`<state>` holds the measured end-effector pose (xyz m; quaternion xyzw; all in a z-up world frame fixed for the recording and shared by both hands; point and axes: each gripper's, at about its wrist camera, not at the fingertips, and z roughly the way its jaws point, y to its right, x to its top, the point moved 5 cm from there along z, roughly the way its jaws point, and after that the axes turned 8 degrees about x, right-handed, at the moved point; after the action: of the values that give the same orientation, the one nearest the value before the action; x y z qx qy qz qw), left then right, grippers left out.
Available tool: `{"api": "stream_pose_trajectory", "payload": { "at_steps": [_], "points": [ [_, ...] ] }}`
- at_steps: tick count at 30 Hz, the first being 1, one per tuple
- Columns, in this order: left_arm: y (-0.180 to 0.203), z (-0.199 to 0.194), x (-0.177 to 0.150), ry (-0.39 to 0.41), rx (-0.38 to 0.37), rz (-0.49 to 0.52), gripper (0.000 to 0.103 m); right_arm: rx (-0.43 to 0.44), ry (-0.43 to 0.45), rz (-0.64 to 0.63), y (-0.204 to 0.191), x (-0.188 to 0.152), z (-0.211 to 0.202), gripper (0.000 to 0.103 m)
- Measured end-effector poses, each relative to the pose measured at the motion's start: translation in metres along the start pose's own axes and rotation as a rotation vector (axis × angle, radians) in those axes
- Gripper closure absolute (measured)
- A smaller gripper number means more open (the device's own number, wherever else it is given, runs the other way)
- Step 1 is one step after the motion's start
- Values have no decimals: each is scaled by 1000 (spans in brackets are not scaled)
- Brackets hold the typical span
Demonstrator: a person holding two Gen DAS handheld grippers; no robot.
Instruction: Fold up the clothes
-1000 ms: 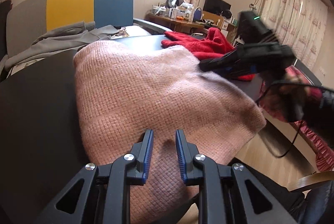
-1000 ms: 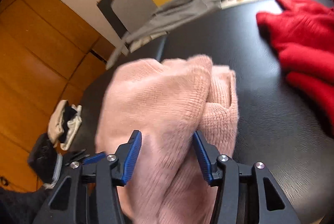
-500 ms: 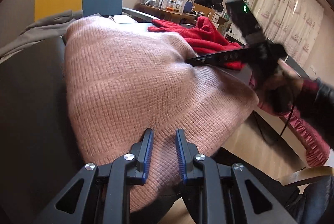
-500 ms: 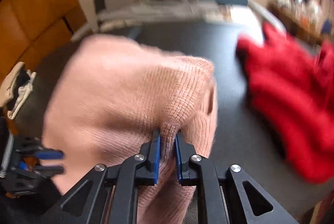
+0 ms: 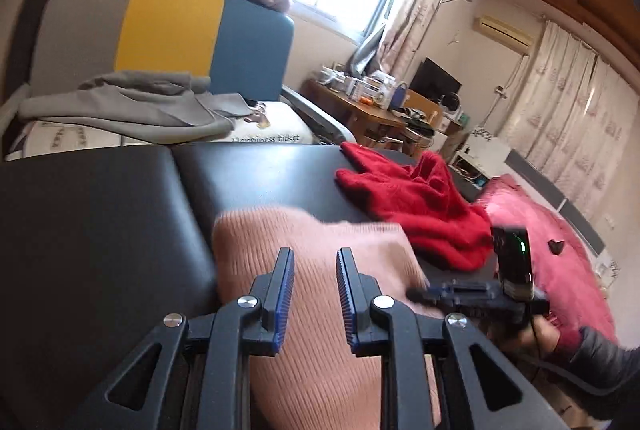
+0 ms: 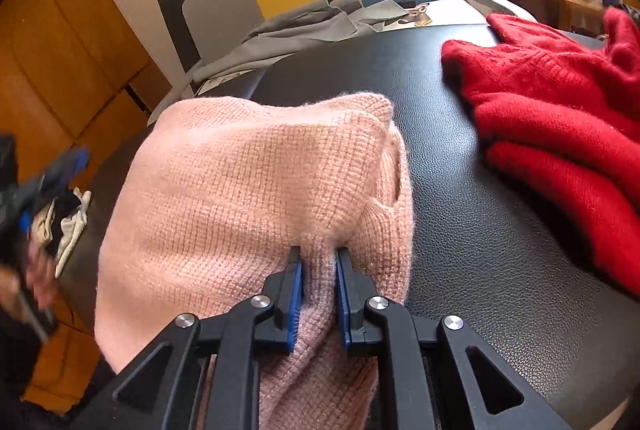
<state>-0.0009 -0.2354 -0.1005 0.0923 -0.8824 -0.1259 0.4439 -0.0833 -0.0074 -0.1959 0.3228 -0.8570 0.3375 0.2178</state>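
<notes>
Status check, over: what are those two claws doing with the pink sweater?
Right gripper clamped on pink sweater. Left gripper parted above it, gripping nothing. Red sweater lies alongside, apart.

Each camera sat just behind its own fingers and looked forward and downward along them. The left wrist view rode the left hand-held gripper (image 5: pixel 314 296), close above the pink knit sweater (image 5: pixel 320 350), facing across the black tabletop (image 5: pixel 100 230) toward the window. The right wrist view rode the right hand-held gripper (image 6: pixel 318 294), tilted steeper and nearer to the same sweater. Both views shared the tabletop, the red garment (image 5: pixel 420 205) and the colour-blocked chair back (image 5: pixel 168 29), and each caught the other gripper at its edge.
</notes>
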Motion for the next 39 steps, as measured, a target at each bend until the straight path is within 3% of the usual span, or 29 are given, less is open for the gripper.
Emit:
{"api": "stream_pose_trajectory", "payload": {
  "at_steps": [3,6,8,9,11,14,17,25,32,35,39],
  "points": [
    [2,29,13,-60,-18,68,82,14,4,11,3,-1,0,89],
    [4,71,9,-168,17,159,82,41,15,24,7,-2,-1,88],
    [-10,110,-9,-271,145,201,80,64,28,36,10,-4,-1,88],
    [-16,121,-16,-269,184,188,80,73,33,43,11,-5,-2,88],
    [-20,124,-18,-238,195,125,81,91,42,58,13,-6,-1,88],
    [-13,121,-21,-219,248,149,81,101,41,71,15,-6,-1,88],
    [-15,113,-23,-205,256,107,81,108,35,63,15,-5,-1,88],
    [8,77,-8,-98,363,183,81,59,-7,20,7,1,-3,86],
    [12,55,-18,-101,390,152,81,-119,-33,-111,-16,14,-17,60],
    [15,47,-22,-95,408,128,81,-147,9,-175,-35,21,-37,60],
    [22,39,-33,-93,415,125,81,-106,56,-247,-73,19,-64,59]
  ]
}}
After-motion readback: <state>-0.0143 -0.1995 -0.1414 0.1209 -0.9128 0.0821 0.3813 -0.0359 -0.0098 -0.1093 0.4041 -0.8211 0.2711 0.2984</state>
